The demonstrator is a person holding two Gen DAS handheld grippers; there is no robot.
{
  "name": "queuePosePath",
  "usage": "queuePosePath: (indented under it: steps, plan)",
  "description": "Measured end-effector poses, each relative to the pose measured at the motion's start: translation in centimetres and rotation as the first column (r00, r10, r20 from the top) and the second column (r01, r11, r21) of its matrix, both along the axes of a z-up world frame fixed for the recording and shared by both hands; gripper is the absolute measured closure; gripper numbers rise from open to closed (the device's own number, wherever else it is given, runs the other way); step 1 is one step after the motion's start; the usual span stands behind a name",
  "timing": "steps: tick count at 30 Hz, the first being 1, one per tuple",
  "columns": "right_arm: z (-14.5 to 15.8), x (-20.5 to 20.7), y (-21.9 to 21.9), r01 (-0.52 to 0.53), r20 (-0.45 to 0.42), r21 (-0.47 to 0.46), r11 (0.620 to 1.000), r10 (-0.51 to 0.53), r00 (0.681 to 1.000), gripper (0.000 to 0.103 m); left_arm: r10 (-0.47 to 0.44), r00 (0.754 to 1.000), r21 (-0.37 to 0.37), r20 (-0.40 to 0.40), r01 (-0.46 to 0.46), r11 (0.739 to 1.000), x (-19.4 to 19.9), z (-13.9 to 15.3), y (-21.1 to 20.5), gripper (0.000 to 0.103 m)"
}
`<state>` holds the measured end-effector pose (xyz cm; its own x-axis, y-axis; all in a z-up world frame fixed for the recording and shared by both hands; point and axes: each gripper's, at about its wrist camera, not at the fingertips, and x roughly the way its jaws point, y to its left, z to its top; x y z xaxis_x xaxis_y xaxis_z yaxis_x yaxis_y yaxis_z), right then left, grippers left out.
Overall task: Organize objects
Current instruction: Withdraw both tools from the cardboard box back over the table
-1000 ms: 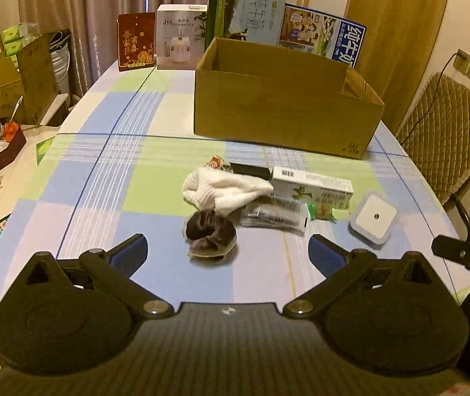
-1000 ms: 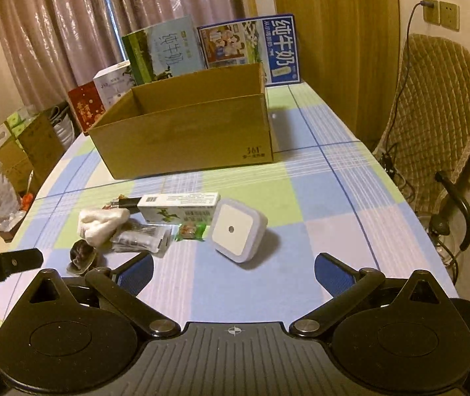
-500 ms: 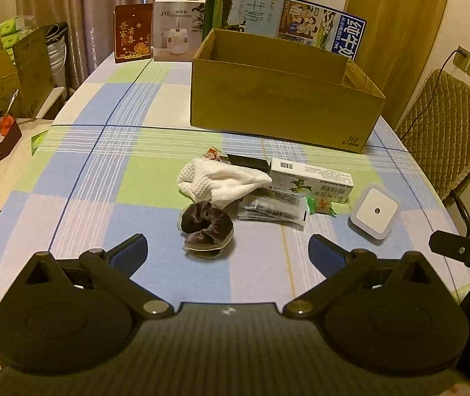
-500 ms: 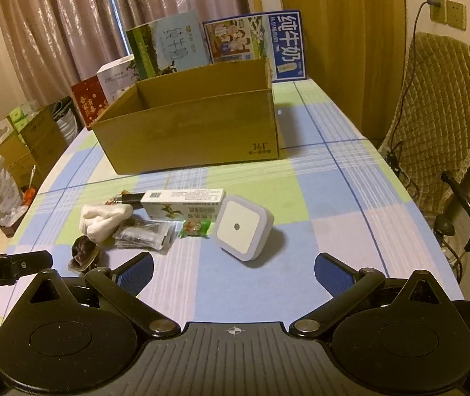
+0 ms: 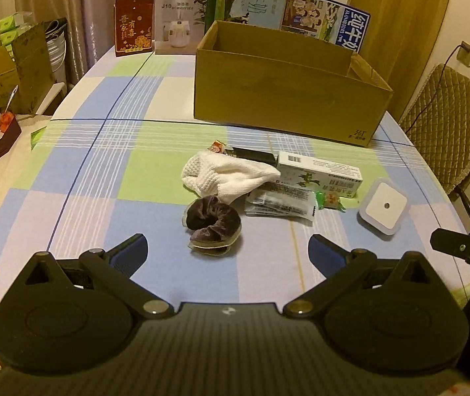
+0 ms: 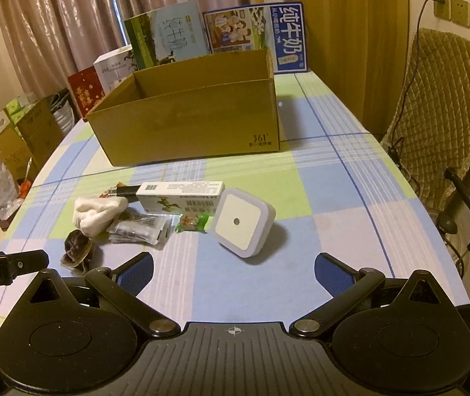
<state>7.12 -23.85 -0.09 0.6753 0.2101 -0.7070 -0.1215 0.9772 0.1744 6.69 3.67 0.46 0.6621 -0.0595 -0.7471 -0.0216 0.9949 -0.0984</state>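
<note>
A small heap lies mid-table before an open cardboard box [image 5: 287,99]: a white cloth [image 5: 228,178], a dark scrunchie [image 5: 211,221], a carton [image 5: 320,175], packets and a square night light [image 6: 243,221]. The left gripper [image 5: 226,247] and right gripper [image 6: 233,265] hover with fingers spread wide, holding nothing. Only the right view shows the light up close.

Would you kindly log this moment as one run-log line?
phase: pre-grasp | left gripper: open, facing scrunchie | right gripper: open, facing night light | cardboard box: no items visible inside
</note>
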Motion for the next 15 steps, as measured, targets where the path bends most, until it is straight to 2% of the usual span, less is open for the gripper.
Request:
queuePosePath:
  steps: [6,8,12,15]
  plan:
    - [-1.0,0.9,0.2,0.003,-0.016,-0.012,1.000,-0.003,1.000,0.002,-0.001,1.000,0.022,-0.009,0.001,1.000,1.3,-1.2,0.6,0.002]
    - [-1.4,1.3,0.3,0.004,-0.019,-0.017,1.000,-0.004,1.000,0.002,-0.017,1.000,0.021,-0.014,0.017,1.000,1.9,-1.7,0.8,0.006]
    - [-2.1,2.0,0.7,-0.004,-0.022,-0.031,1.000,0.004,1.000,0.002,-0.101,0.994,0.032,-0.036,0.102,0.994,3.7,-2.5,1.0,0.013]
    - [-2.7,2.6,1.0,-0.011,-0.030,-0.037,0.999,0.010,1.000,0.002,-0.195,0.980,0.058,-0.037,0.197,0.979,5.0,-2.8,1.0,0.015]
